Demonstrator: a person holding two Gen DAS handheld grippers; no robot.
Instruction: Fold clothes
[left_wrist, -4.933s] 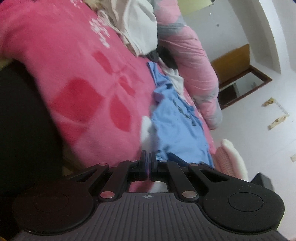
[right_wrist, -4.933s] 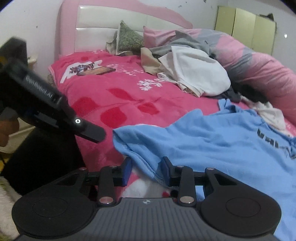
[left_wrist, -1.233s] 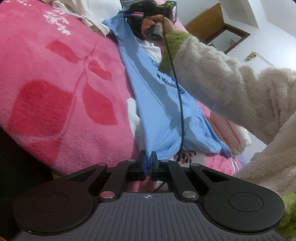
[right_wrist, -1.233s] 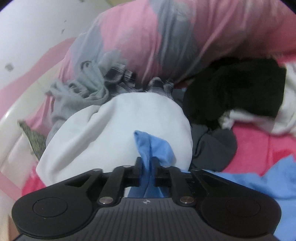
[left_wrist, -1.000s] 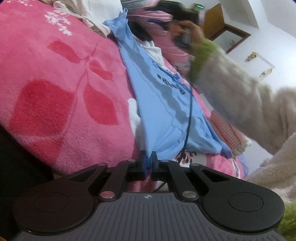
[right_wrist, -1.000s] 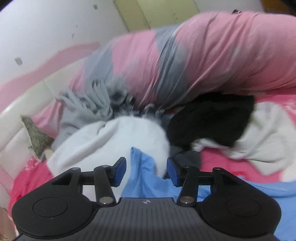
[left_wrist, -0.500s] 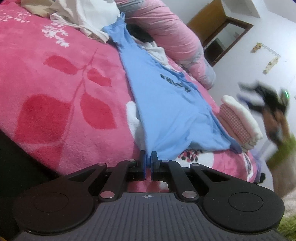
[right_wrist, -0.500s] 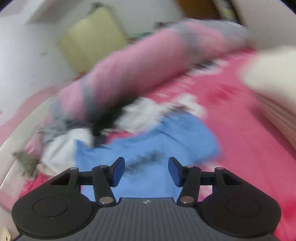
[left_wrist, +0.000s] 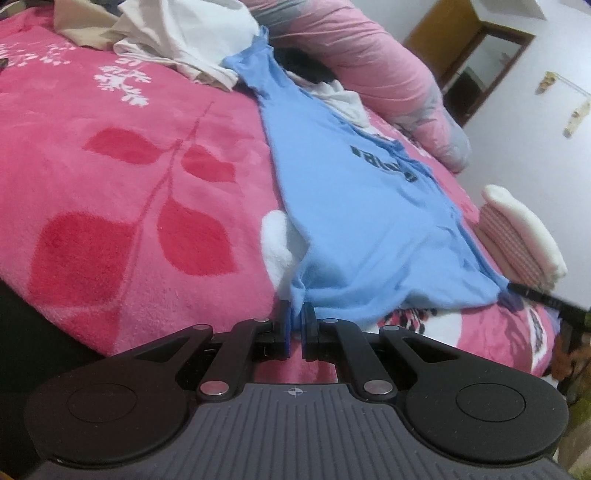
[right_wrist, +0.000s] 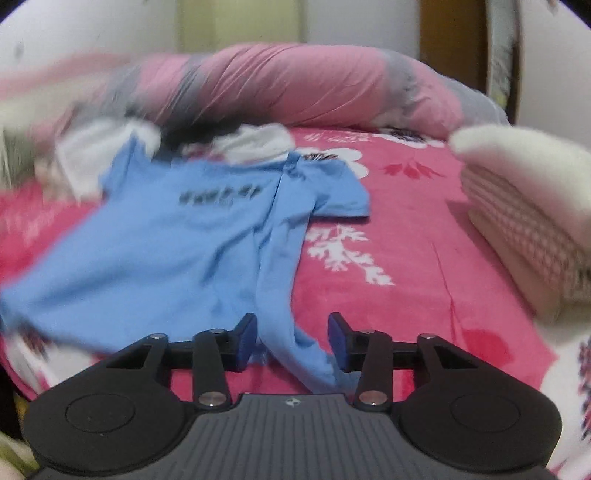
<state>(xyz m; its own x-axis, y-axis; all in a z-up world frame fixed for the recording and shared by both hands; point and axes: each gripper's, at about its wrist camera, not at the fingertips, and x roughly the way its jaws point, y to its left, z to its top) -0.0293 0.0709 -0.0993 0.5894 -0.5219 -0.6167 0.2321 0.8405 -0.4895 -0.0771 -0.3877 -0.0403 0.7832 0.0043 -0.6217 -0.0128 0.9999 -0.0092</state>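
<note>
A light blue T-shirt (left_wrist: 354, 206) with dark lettering lies spread on the pink bed. My left gripper (left_wrist: 296, 320) is shut on a bottom corner of the shirt at the near bed edge. In the right wrist view the same blue T-shirt (right_wrist: 177, 243) lies flat, and its other bottom corner sits between the fingers of my right gripper (right_wrist: 292, 334), which is open. The right gripper's finger (left_wrist: 535, 293) also shows at the shirt's right corner in the left wrist view.
A pile of white, beige and dark clothes (left_wrist: 192, 40) lies at the head of the bed. A long pink and grey rolled quilt (right_wrist: 295, 85) runs along the far side. A folded stack of pink checked and white cloth (right_wrist: 524, 206) sits to the right of the shirt.
My right gripper let go of the shirt's far corner, opened, and swung back to the shirt's near right corner. The left gripper has kept its hold in place.
</note>
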